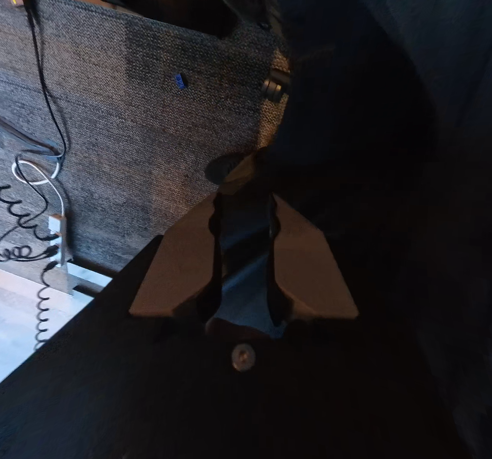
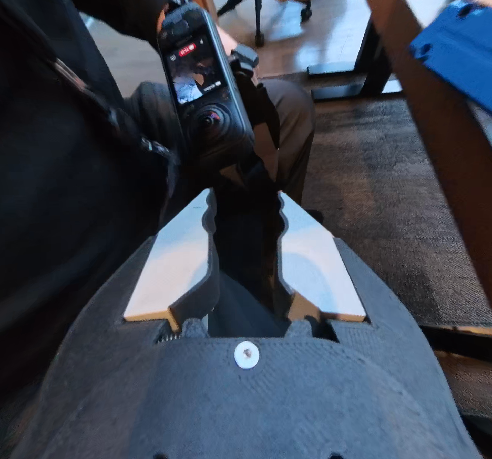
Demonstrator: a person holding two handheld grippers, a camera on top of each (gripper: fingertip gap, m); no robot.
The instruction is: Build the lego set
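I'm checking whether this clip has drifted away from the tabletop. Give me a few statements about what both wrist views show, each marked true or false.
1. A small blue lego brick lies on the grey carpet. True.
2. The left gripper is shut on the brick. False: its jaws are apart, with nothing between them, and the brick lies farther off.
3. The right wrist view shows a black camera with a lit screen. True.
4. The right gripper holds a lego piece. False: it is open, with nothing held.
5. A white coiled cable runs down the left edge of the left wrist view. False: the coiled cable is black.
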